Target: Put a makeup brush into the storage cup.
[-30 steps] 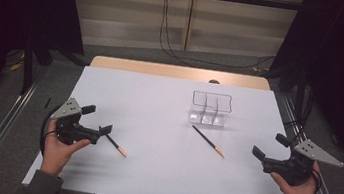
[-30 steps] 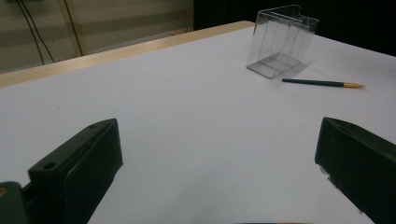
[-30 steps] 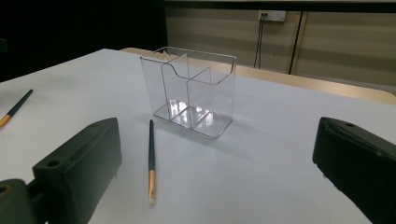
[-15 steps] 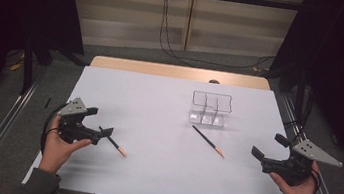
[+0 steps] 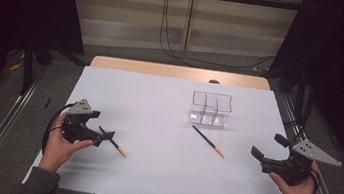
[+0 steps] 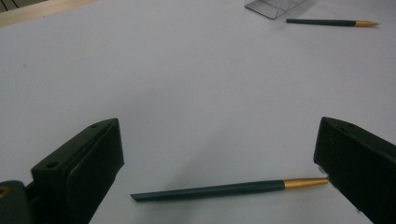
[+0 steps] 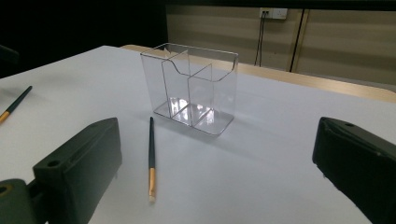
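So the left gripper [image 5: 104,136] is down near the left edge of the table [image 5: 159,105], jaws spread wide with the near pen [image 6: 229,189] lying flat between them, its gold tip just about touching the right jaw in the left gripper view. Looks like the step is grabbing that pen, probably to drop it in the clear organizer [image 5: 210,109] sitting toward the far right part of the table. I'd centre the jaws over the dark barrel rather than the tapered tip, get low, and close square across it so it doesn't roll or pivot. The right gripper [image 5: 266,151] is parked near the right edge, also wide open and holding nothing, facing the second pen [image 7: 151,156], which lies just in front of the organizer. Versus a second ago, the left gripper has edged closer to its pen; the right one hasn't really budged.
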A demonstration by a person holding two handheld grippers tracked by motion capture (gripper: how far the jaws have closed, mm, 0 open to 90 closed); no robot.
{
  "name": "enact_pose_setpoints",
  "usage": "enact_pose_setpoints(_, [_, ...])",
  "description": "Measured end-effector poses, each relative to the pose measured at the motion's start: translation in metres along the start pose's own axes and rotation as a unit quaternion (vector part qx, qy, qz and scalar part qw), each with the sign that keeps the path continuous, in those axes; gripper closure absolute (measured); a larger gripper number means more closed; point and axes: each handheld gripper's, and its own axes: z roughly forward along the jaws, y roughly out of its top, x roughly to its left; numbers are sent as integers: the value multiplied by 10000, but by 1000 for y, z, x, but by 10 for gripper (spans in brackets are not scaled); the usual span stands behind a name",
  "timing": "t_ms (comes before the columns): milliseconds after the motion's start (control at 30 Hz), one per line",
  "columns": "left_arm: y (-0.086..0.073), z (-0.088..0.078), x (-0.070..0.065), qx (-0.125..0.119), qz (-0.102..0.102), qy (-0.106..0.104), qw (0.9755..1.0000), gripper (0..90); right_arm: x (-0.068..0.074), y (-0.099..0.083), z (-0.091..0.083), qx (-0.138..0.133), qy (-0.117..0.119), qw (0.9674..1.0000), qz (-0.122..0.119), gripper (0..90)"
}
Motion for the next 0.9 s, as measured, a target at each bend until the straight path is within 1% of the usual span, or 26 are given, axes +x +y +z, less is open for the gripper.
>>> enact_pose_setpoints(33, [0,1,0,55,33,18,10000,13,0,0,0,6,10,10000,2,10])
enact_pose_setpoints(67, [0,1,0,55,33,18,10000,12,0,0,0,2,14,10000,-2,10])
enact_pose_setpoints(100, [0,1,-1,127,36,27,9999,12,0,0,0,2,14,10000,-2,10])
enact_pose_setpoints(133, [1,4,-3,270,153,32,9995,11,0,0,-1,19,31,10000,8,10])
enact_pose_setpoints(200, [2,5,-4,316,170,23,9994,8,0,0,-1,25,32,10000,0,10])
enact_pose_setpoints(233, [3,6,-6,399,238,23,9989,6,0,0,0,2,-3,10000,-15,10])
enact_pose_setpoints(267, [3,9,-6,450,283,-35,9986,6,0,0,0,-4,-12,10000,-8,11])
enact_pose_setpoints(333, [3,11,-7,467,255,-68,9986,6,-1,0,0,7,-10,10000,-18,11])
enact_pose_setpoints(367, [3,12,-7,548,315,-99,9980,6,-1,0,0,7,-10,10000,-18,11])
enact_pose_setpoints(400, [2,15,-9,617,326,-127,9975,6,-1,0,-1,4,20,10000,-3,11])
enact_pose_setpoints(433, [2,15,-9,617,326,-127,9975,6,-1,0,-1,4,20,10000,-3,11])
enact_pose_setpoints(467, [2,16,-9,721,369,-150,9966,6,-1,0,-1,4,21,10000,-4,11])
enact_pose_setpoints(500, [2,18,-10,760,407,-160,9961,6,-1,0,0,-4,8,10000,-10,10])
enact_pose_setpoints(567, [2,19,-12,847,404,-189,9954,6,-1,-1,0,23,9,10000,-4,11])
enact_pose_setpoints(600, [2,19,-12,910,453,-200,9946,6,-1,0,0,-1,3,10000,2,11])
enact_pose_setpoints(667, [3,22,-15,963,447,-281,9940,6,-1,0,0,2,4,10000,-4,11])
enact_pose_setpoints(700, [2,23,-16,951,382,-327,9942,6,-1,-1,0,17,20,10000,3,11])
enact_pose_setpoints(733, [3,23,-16,1019,427,-324,9933,6,-1,-1,0,30,22,10000,-14,11])
enact_pose_setpoints(767, [3,25,-17,997,395,-341,9936,6,-1,-1,0,38,9,10000,-5,11])
enact_pose_setpoints(867, [4,28,-18,1148,469,-429,9914,7,-1,-1,0,30,30,10000,-5,11])
enact_pose_setpoints(900, [4,28,-18,1195,494,-407,9908,7,-1,-1,0,27,26,10000,-11,11])
